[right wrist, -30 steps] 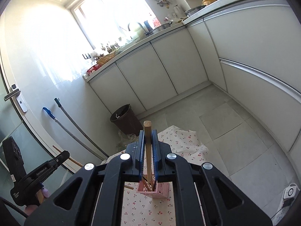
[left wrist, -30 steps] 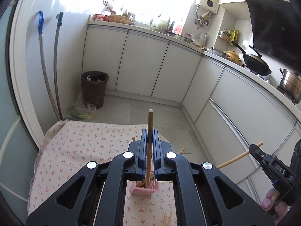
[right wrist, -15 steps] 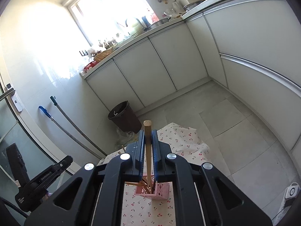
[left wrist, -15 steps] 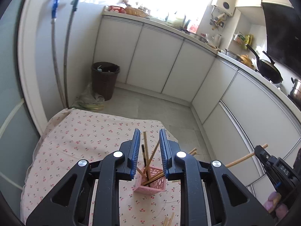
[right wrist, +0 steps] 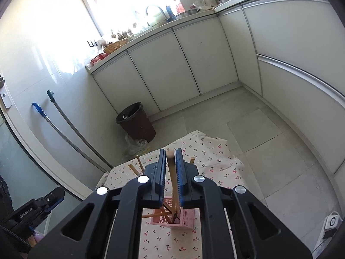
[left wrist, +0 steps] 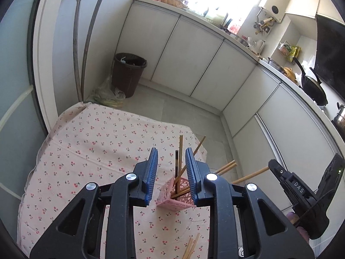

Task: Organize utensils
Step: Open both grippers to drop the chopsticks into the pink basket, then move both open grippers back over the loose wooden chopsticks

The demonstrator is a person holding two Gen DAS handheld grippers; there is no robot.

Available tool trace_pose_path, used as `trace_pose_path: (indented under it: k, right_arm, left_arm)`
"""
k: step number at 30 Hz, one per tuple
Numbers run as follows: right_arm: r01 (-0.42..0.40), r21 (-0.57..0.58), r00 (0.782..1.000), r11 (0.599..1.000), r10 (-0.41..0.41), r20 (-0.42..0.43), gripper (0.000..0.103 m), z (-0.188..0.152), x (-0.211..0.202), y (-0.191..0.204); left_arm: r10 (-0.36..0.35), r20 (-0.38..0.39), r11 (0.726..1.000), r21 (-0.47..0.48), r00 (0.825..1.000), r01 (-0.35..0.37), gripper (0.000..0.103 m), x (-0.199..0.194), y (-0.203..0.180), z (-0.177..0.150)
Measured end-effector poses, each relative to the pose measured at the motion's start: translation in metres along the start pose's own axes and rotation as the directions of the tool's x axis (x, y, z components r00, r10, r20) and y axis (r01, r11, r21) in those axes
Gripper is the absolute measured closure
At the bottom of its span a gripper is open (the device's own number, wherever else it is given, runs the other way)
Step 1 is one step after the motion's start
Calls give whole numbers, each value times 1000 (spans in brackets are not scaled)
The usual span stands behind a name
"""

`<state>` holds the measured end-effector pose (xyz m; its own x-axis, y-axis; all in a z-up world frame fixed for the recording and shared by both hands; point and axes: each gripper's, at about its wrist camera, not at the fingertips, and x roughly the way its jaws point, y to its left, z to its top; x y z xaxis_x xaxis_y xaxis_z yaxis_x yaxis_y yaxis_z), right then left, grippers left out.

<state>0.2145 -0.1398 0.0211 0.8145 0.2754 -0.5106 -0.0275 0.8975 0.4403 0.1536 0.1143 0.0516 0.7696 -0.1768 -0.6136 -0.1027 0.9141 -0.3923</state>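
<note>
We hold the left hand-held gripper point(left wrist: 171, 173) above the pink basket point(left wrist: 174, 200), its jaws apart after just opening, with nothing clamped between them. The basket stands on the cherry-print cloth point(left wrist: 97, 142) covering the surface, and several chopsticks point(left wrist: 180, 149) lean inside it. The right hand-held gripper point(right wrist: 170, 173) has also just been opening; a wooden chopstick point(right wrist: 172, 185) stands blurred in the narrow gap, reaching down into the basket point(right wrist: 172, 221). More loose chopsticks point(left wrist: 190, 246) lie on the cloth nearby.
</note>
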Motion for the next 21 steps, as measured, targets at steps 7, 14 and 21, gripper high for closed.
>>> trace_pose_path:
  k: [7, 14, 21]
  right_arm:
    - [4, -66, 1000, 998, -4, 1, 86, -9, -9, 17]
    - [47, -147, 998, 988, -53, -38, 66, -35, -19, 19]
    - [119, -175, 983, 977, -141, -119, 53, -71, -17, -4]
  left_arm:
    - [-11, -13, 999, 39, 1000, 12, 74, -2, -6, -9]
    - [8, -61, 996, 89, 998, -2, 59, 5, -18, -28]
    - [78, -145, 989, 138, 986, -58, 42, 30, -19, -63]
